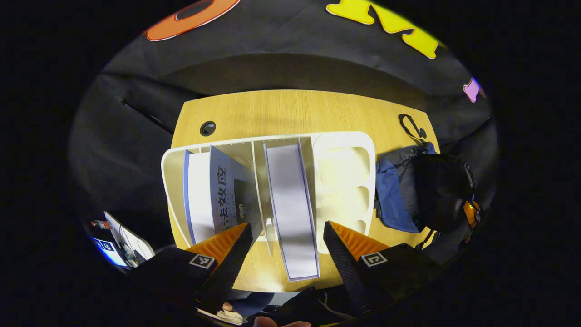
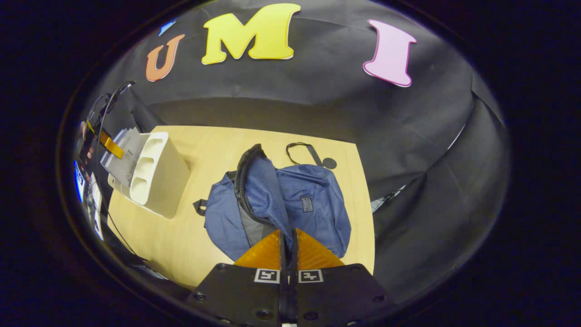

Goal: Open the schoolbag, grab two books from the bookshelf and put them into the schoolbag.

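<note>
A white bookshelf (image 1: 345, 150) stands on the wooden table (image 1: 290, 111), seen from above. Its middle slot holds a book (image 1: 290, 204) with white pages and a pale purple cover. The left slot holds a grey-covered book (image 1: 224, 190) beside a blue-edged one (image 1: 197, 195). My left gripper (image 1: 287, 226) is open, its fingers on either side of the middle book's near end, not touching it. The blue schoolbag (image 2: 313, 204) lies right of the bookshelf (image 2: 156, 177). Its zipped flap (image 2: 258, 186) is lifted, and my right gripper (image 2: 288, 236) is shut on the flap's edge. The schoolbag (image 1: 399, 195) gapes dark inside.
A black strap (image 2: 306, 152) lies on the table behind the bag. A round cable hole (image 1: 207, 128) sits at the table's far left corner. Cables and small items (image 1: 120, 236) hang off the table's left side. A hand (image 1: 281, 323) shows at the bottom edge.
</note>
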Demonstrator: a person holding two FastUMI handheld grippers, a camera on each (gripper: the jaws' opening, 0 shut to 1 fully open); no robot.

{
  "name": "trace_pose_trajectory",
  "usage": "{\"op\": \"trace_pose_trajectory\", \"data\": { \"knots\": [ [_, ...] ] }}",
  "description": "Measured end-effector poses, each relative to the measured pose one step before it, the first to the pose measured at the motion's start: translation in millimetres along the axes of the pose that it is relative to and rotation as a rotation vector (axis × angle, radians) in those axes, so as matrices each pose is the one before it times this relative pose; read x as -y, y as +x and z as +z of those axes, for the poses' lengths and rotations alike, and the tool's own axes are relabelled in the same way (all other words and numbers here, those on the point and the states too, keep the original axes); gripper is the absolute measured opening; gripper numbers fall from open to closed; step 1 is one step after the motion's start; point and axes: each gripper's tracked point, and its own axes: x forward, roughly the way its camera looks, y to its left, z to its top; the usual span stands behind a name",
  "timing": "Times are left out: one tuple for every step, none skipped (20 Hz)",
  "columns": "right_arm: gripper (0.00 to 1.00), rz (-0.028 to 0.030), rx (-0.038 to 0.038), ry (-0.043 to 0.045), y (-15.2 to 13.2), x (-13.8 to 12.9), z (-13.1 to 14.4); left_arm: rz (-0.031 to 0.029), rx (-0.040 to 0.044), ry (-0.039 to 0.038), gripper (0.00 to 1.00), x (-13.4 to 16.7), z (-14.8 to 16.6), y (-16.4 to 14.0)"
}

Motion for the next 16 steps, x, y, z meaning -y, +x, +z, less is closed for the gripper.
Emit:
{"op": "trace_pose_trajectory", "data": {
  "knots": [
    [0.00, 0.00005, 0.00215, 0.00152, -0.36, 2.12, 0.90, -0.00236, -0.00948, -0.00418, 0.96, 1.74, -0.61, 1.71],
    [0.00, 0.00102, 0.00126, 0.00366, 1.37, 0.40, -0.16, 0.00454, -0.00444, 0.00070, 1.00, 0.63, 1.13, 1.39],
    [0.00, 0.00456, -0.00003, 0.00217, 0.39, -0.05, -0.16, 0.00606, -0.00385, 0.00053, 0.98, -0.91, -0.68, 1.32],
    [0.00, 0.00285, -0.00321, -0.00425, 1.89, 0.09, -0.21, 0.00445, -0.00432, 0.00156, 0.99, -0.79, 1.10, 0.98],
    [0.00, 0.00273, -0.00119, -0.00845, 0.73, 0.06, 0.45, 0.00415, -0.01064, 0.00006, 0.92, 0.15, -0.54, 1.16],
    [0.00, 0.00186, 0.00307, -0.00753, -0.66, -0.41, 1.16, 0.00459, -0.00813, -0.00454, 0.88, -0.30, -1.02, 1.07],
    [0.00, -0.00010, 0.00586, -0.00576, -0.91, 0.63, 2.31, 0.00182, -0.00852, -0.00792, 0.85, 1.62, -0.52, 2.26],
    [0.00, 0.00025, 0.00564, -0.00390, -0.17, 0.63, 1.16, 0.00113, -0.01024, -0.01207, 0.81, 1.46, -1.17, 1.61],
    [0.00, 0.00122, 0.00343, 0.00012, 0.24, 0.91, 1.05, 0.00353, -0.01209, -0.00817, 0.79, 1.45, -1.20, 2.16],
    [0.00, 0.00433, 0.00185, 0.00564, -0.84, 1.01, -0.31, 0.00726, -0.00634, -0.00419, 0.74, 0.09, 0.15, 0.14],
    [0.00, 0.00380, 0.00024, 0.00748, -0.55, 1.51, -0.65, 0.00620, 0.00271, 0.00498, 0.70, -0.28, 1.94, 0.60],
    [0.00, 0.00210, 0.00116, 0.00729, 0.20, 2.11, -0.41, 0.00745, 0.00531, 0.00598, 0.63, -0.38, 1.93, -0.02],
    [0.00, 0.00022, 0.00178, 0.00552, -0.54, 2.71, -0.20, 0.00653, -0.00113, 0.00210, 0.58, -0.39, 0.39, 0.48],
    [0.00, 0.00123, 0.00289, 0.00418, 0.20, 1.63, 0.16, 0.00603, -0.00663, -0.00086, 0.55, 0.72, -1.16, -0.96],
    [0.00, -0.00049, 0.00264, 0.00125, -0.07, 1.27, 0.05, 0.00785, -0.01385, -0.00005, 0.49, -0.47, -1.94, 0.44],
    [0.00, 0.00263, 0.00118, 0.00055, 0.58, 0.43, 0.03, 0.00373, -0.01864, -0.00234, 0.47, -0.60, -3.29, -0.97]
  ]
}}
